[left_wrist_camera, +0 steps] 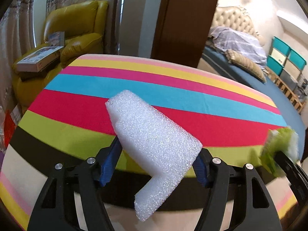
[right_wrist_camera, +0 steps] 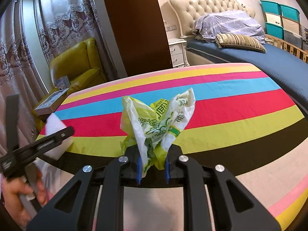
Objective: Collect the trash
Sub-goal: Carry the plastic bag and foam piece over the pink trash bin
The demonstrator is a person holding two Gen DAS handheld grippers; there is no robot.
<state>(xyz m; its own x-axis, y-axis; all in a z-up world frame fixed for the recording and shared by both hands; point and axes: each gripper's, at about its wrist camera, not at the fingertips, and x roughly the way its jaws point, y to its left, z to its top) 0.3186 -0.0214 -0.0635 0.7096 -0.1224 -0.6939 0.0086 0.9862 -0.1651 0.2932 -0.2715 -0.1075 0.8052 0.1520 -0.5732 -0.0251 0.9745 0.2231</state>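
Bedroom, striped tablecloth [left_wrist_camera: 173,100] over a round table: at left we list a yellow armchair [left_wrist_camera: 77,25] carrying boxes. Our left gripper [left_wrist_camera: 156,150] clamps a white foam block [left_wrist_camera: 152,138] above the cloth. Our right gripper [right_wrist_camera: 153,163] pinches a crumpled green-and-white plastic bag [right_wrist_camera: 156,123]; bed [right_wrist_camera: 269,57] at right.

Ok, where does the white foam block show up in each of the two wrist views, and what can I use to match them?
Left wrist view: the white foam block fills the lower centre, clamped between the left gripper's blue pads.
Right wrist view: the same block sits at the far left edge, partly hidden behind the left gripper.
Shared landmark: the yellow armchair beyond the striped table.
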